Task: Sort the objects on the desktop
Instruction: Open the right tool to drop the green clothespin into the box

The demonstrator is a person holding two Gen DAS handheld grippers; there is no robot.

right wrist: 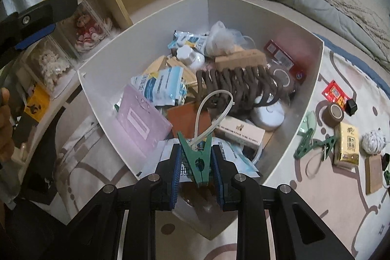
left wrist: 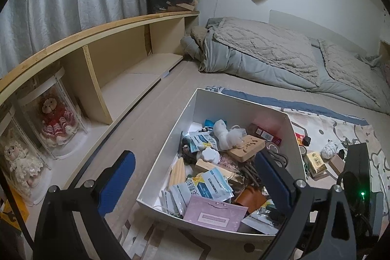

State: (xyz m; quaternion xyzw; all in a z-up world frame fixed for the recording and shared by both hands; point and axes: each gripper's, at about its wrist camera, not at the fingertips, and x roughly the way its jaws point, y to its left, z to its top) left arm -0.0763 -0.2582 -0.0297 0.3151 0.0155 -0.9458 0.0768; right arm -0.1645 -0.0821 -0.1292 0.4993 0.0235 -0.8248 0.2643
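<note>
Right wrist view: right gripper tilted down over the white box, pinching a green clothespin.

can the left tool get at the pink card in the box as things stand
Probably yes: the left tool is open and empty over the white box, and the pink card lies uncovered on top of the pile.

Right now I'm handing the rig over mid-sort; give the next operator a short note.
Right claw: shut on a green clothespin with a white loop, over the white box's near corner.
Left claw: open, empty, over the box.
Done: box already piled with packets, wooden blocks, a brown comb.
Left: on the mat to the right lie another green clip, tape roll, yellow pack, yarn ball, red packet.
</note>
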